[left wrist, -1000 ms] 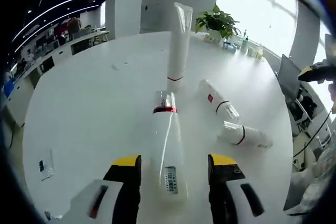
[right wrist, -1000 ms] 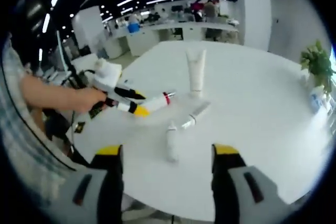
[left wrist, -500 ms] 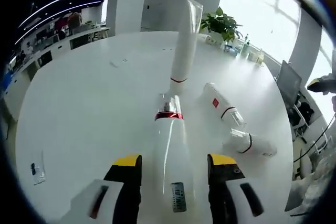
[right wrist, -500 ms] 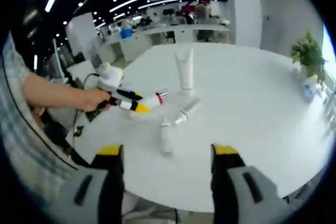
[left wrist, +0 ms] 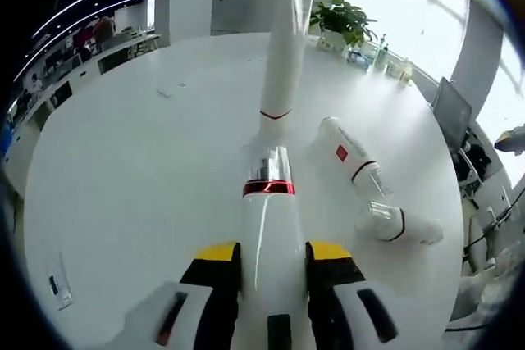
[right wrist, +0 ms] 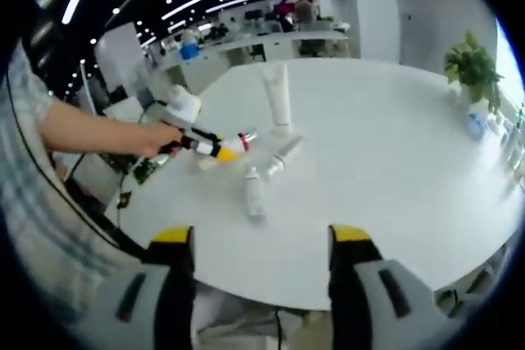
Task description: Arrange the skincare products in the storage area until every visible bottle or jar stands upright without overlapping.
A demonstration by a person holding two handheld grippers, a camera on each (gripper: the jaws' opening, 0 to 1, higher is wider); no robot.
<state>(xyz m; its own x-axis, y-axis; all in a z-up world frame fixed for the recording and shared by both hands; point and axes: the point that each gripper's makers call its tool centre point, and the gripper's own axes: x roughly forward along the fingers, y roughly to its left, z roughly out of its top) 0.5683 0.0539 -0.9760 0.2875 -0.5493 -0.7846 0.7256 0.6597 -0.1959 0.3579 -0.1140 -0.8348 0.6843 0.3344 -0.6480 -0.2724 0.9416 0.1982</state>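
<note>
A white bottle with a red band and clear cap lies on the round white table, and my left gripper is shut on its body. Just beyond it a tall white tube stands upright. Two smaller white bottles lie on their sides to the right, one with a red mark and one with a black band. In the right gripper view my right gripper is open and empty, held off the table's near edge. There the left gripper holds the red-banded bottle, with the tube and lying bottles close by.
A potted plant and small items stand at the table's far edge. A person's hand and sleeve reach in from the left. A small card lies near the left rim. Office desks fill the background.
My left jaws have closed from either side onto the red-banded bottle and moved further along it. The right gripper view has pulled back from the table, still open.
</note>
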